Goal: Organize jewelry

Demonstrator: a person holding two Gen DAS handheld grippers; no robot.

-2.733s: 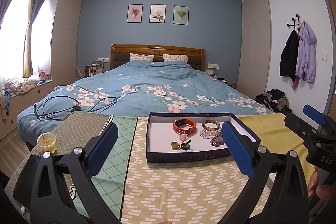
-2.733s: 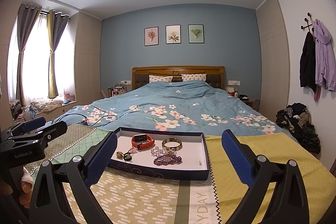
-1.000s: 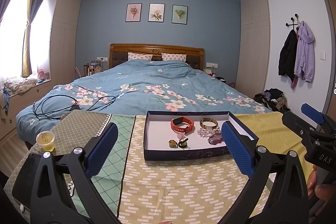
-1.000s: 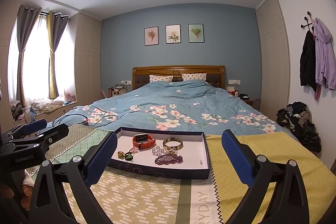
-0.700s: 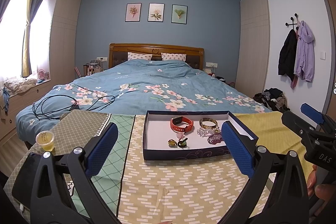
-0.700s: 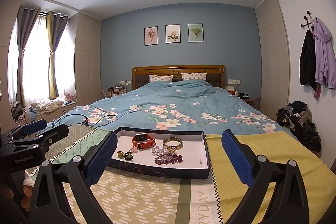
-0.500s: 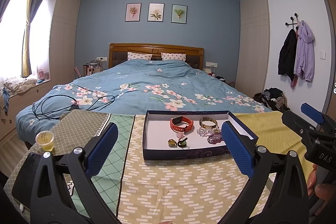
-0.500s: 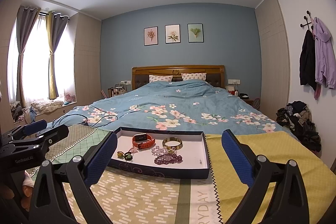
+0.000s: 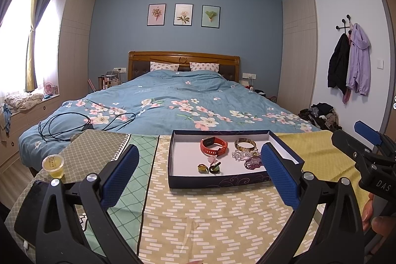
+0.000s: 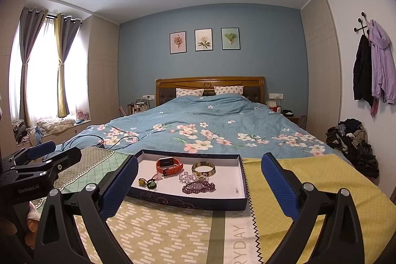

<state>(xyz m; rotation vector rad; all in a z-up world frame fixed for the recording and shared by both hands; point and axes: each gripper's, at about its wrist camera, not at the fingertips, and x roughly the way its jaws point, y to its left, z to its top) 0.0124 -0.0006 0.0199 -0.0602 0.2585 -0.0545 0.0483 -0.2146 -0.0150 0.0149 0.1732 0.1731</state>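
A shallow dark blue box (image 9: 217, 183) with a white floor lies on the patterned cloth at the foot of the bed. In it are a red watch (image 9: 214, 146), a gold bangle (image 9: 245, 145), clear beads (image 9: 238, 155), purple beads (image 9: 252, 162) and small rings (image 9: 208, 168). My left gripper (image 9: 199, 149) hovers open in front of the box, holding nothing. My right gripper (image 10: 200, 159) is also open and empty, facing the same box (image 10: 188, 201) with the watch (image 10: 169, 165), the bangle (image 10: 203, 168) and the purple beads (image 10: 199, 187).
A small cup of yellow liquid (image 9: 53, 165) and a black phone (image 9: 32, 202) sit at the cloth's left end. Black cables (image 9: 74, 123) trail over the bed. A clothes pile (image 10: 354, 137) lies on the floor at right.
Both views have drifted slightly, so the box sits a little further left in the left wrist view. Both grippers stay open and the jewelry has not moved.
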